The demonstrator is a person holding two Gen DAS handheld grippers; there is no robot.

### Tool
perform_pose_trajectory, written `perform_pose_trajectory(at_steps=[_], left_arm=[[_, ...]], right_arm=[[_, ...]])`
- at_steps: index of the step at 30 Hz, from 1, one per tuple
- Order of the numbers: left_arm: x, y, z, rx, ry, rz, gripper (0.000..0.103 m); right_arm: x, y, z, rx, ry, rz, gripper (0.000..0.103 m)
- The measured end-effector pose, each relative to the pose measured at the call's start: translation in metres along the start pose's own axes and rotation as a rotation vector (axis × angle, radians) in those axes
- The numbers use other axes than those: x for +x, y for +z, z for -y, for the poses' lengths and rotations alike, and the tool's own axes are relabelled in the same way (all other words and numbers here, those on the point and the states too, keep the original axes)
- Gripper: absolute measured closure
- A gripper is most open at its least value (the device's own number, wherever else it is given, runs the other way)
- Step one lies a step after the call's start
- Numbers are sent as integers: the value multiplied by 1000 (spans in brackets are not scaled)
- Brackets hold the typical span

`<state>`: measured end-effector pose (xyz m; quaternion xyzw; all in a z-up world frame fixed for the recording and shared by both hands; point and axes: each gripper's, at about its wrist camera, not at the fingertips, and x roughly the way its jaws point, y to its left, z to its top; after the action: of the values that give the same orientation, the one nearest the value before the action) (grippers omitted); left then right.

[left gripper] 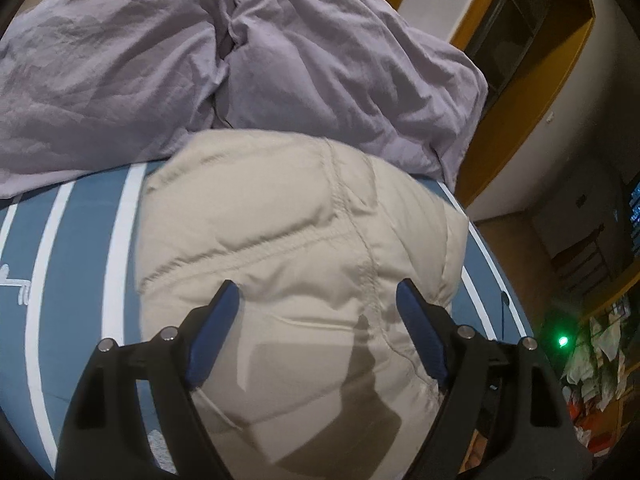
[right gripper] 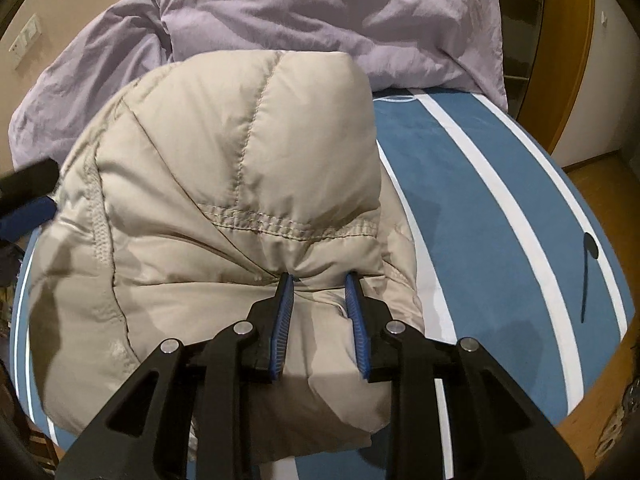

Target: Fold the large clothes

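A beige puffer jacket [left gripper: 280, 248] lies folded in a thick bundle on the blue bed with white stripes [left gripper: 76, 248]. My left gripper [left gripper: 318, 292] is open just above the jacket, its blue fingers wide apart with nothing between them. In the right wrist view the jacket [right gripper: 224, 168] fills the middle. My right gripper [right gripper: 319, 280] is shut on a fold of the jacket's top layer, the fabric bunched between its blue pads. The left gripper's blue finger [right gripper: 24, 212] shows at the left edge beside the jacket.
A crumpled lilac duvet [left gripper: 200, 60] is heaped at the far side of the bed, also in the right wrist view [right gripper: 320, 12]. The bed's right edge [right gripper: 592, 240] drops to a wooden floor [right gripper: 592, 172]. Wooden shelving [left gripper: 520, 40] and clutter [left gripper: 596, 360] stand to the right.
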<state>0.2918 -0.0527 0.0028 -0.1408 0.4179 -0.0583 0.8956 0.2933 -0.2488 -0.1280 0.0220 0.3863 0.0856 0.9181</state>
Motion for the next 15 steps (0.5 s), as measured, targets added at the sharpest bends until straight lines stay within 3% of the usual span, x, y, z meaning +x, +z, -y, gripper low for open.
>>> perform_pose_trajectory(at_steps=[9,15], left_arm=[[1,2,-4,19,118,32,21],[15,-13,6,104,217,33,19]], right_arm=[[12,1,-1,-22,-9,-13,74],[17,3,-3,-32,-8,-24,74]])
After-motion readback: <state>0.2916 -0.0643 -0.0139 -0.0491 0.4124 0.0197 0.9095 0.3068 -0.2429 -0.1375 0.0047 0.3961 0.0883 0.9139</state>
